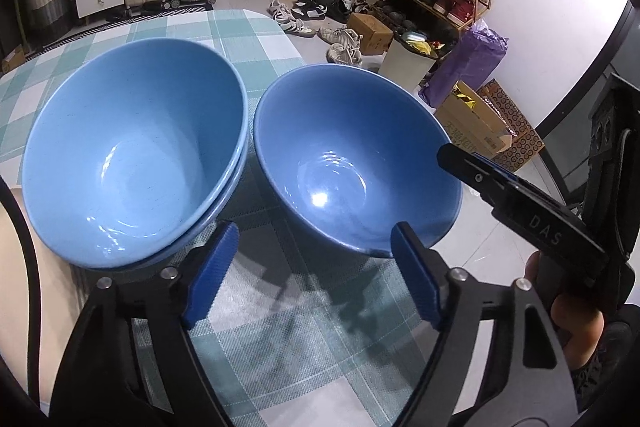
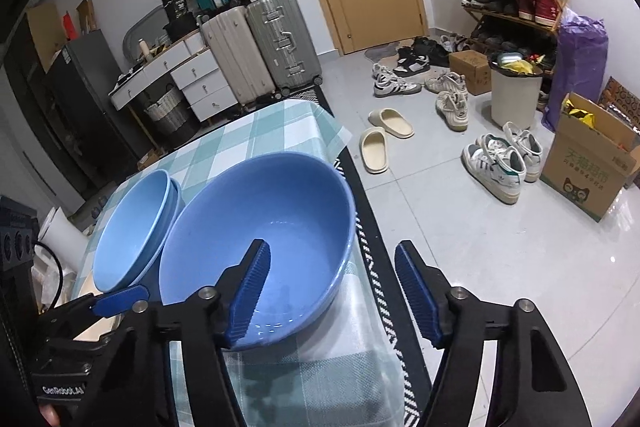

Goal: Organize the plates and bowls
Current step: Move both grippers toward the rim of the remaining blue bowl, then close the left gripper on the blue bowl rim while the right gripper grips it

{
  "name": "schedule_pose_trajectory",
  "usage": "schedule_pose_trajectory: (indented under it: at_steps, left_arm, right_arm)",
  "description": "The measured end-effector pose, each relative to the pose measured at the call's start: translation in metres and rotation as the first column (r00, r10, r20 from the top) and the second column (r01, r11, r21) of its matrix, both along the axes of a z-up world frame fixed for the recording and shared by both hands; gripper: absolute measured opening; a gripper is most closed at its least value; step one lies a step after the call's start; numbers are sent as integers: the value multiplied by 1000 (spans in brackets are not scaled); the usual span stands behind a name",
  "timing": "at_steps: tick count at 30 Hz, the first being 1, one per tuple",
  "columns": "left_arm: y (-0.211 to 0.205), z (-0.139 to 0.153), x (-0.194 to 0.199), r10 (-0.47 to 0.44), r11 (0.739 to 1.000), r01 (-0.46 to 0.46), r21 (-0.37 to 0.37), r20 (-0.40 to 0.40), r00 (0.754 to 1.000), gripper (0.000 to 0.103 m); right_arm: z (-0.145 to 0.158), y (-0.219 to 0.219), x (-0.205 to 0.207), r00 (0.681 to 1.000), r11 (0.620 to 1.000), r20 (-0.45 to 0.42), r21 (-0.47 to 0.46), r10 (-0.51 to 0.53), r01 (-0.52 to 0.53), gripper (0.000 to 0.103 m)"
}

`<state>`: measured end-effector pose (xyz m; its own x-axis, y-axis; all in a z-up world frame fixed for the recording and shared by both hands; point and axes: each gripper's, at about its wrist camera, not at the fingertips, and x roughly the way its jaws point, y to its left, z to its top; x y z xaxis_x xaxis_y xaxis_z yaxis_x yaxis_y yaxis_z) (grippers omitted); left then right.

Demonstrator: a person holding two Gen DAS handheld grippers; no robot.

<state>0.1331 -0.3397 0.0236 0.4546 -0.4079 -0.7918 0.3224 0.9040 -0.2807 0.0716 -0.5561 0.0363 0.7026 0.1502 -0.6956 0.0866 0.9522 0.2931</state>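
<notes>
Two light blue bowls nested in a stack (image 1: pixel 132 155) stand on the teal checked tablecloth (image 1: pixel 280 339). A single darker blue bowl (image 1: pixel 352 159) sits right of them, near the table's edge. My left gripper (image 1: pixel 316 267) is open just in front of both; one fingertip is near the stack, the other by the single bowl's near rim. My right gripper (image 2: pixel 332 287) is open astride the single bowl (image 2: pixel 260 227): one finger is inside it, the other outside past the rim, and the pads do not press. The stack (image 2: pixel 132 227) lies to the left, with the left gripper (image 2: pixel 120 299) beside it.
The table edge (image 2: pixel 360 267) runs right beside the single bowl, with a striped rug and tiled floor below. Shoes (image 2: pixel 496 159), slippers, a cardboard box (image 2: pixel 588 167), a white bin (image 2: pixel 516 95), a shoe rack and suitcases (image 2: pixel 280 39) fill the room beyond.
</notes>
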Motion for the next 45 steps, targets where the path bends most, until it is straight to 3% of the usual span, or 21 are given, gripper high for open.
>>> schedule_pose_trajectory:
  at_steps: [4, 8, 17, 21, 31, 45]
  left_arm:
    - [-2, -3, 3, -1, 1000, 1, 2, 0, 1000, 65]
    - [-4, -7, 5, -7, 1000, 7, -1, 0, 1000, 57]
    - [-3, -10, 11, -15, 1000, 15, -22, 5, 1000, 35]
    - [-3, -10, 11, -10, 1000, 10, -19, 20, 1000, 33]
    - [-8, -5, 5, -17, 1000, 16, 16, 55, 998, 33]
    - [-12, 15, -11, -51, 999, 51, 4, 96, 994, 33]
  right_arm:
    - [-5, 3, 3, 1000, 1000, 1, 3, 13, -13, 55]
    - [-8, 4, 6, 1000, 1000, -4, -3, 13, -13, 36]
    - [-14, 5, 13, 1000, 1000, -3, -17, 6, -6, 25]
    - [-15, 6, 13, 1000, 999, -10, -46, -4, 4, 18]
    - [-15, 6, 12, 1000, 997, -5, -76, -6, 6, 18]
    - [3, 10, -7, 999, 992, 23, -126, -25, 28, 18]
